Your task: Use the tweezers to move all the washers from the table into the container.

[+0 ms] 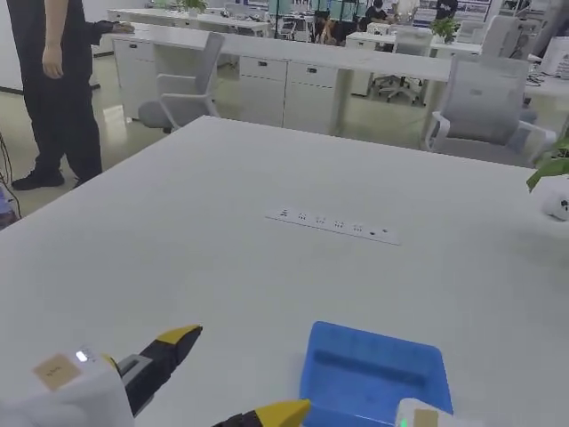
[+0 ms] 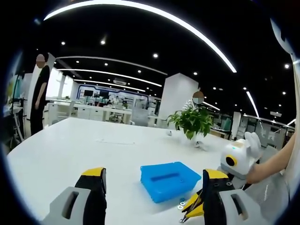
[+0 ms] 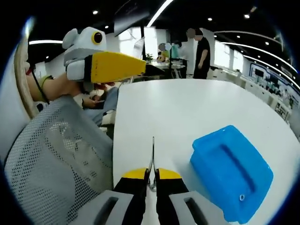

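Note:
A blue container (image 1: 373,374) sits on the white table (image 1: 222,222) near its front edge. My left gripper (image 1: 227,378) is open wide just left of the container, with nothing between its yellow fingers (image 2: 96,176). My right gripper (image 3: 151,176) is shut on thin metal tweezers (image 3: 152,152) that point out over the table beside the container (image 3: 232,171). A small ring that looks like a washer (image 3: 242,197) lies inside the container. In the left gripper view the right gripper (image 2: 194,206) holds the tweezers (image 2: 185,218) low, near tiny pale washers (image 2: 180,205) on the table by the container (image 2: 169,180).
A power strip (image 1: 333,224) is set into the table's middle. A potted plant (image 2: 192,119) and a small white object (image 1: 558,205) stand at the far right. A person (image 1: 58,80) stands beyond the table's left. Office chairs (image 1: 484,111) and desks lie behind.

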Motion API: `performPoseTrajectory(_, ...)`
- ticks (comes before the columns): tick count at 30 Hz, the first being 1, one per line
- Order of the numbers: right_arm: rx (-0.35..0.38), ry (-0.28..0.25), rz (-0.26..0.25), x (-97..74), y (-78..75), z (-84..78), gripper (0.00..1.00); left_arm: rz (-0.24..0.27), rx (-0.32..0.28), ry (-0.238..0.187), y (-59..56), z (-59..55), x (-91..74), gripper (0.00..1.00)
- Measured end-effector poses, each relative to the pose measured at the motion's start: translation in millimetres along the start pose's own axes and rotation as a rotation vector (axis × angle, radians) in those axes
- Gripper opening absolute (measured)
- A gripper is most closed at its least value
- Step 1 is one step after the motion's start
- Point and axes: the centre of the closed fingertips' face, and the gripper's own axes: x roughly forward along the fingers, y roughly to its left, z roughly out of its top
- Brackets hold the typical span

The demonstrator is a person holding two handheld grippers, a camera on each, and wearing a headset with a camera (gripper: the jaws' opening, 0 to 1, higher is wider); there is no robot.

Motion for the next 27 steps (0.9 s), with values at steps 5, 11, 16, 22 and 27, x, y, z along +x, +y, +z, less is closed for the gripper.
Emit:
performPoseTrajectory(5,0.132,-0.064,0.004,-15.3,-4.2,6.7,0.03,0.0,0.012,0.012,-0.3,-1.9,0.6,0.87)
performPoseTrajectory(11,0.234,-0.134,-0.049,-40.1,-28.6,19.0,0.03,0.012,0.053,0.025,0.3,-3.7,1.1,0.91)
performPoseTrajectory(16,0.286,-0.179,-0.072,-60.5,-49.4,30.0,0.03,0.014,0.136,0.082,-0.2,-12.4,1.4,0.92)
performPoseTrajectory(22,0.299,-0.212,-0.103,-78.9,-70.1,42.7,0.03,0.011,0.238,0.174,-2.1,-27.2,3.0,0.92)
performPoseTrajectory(27,0.305,-0.232,-0.15,-90.7,-95.5,51.2,0.03,0.012,0.241,0.183,-0.9,-28.4,2.2,0.92)
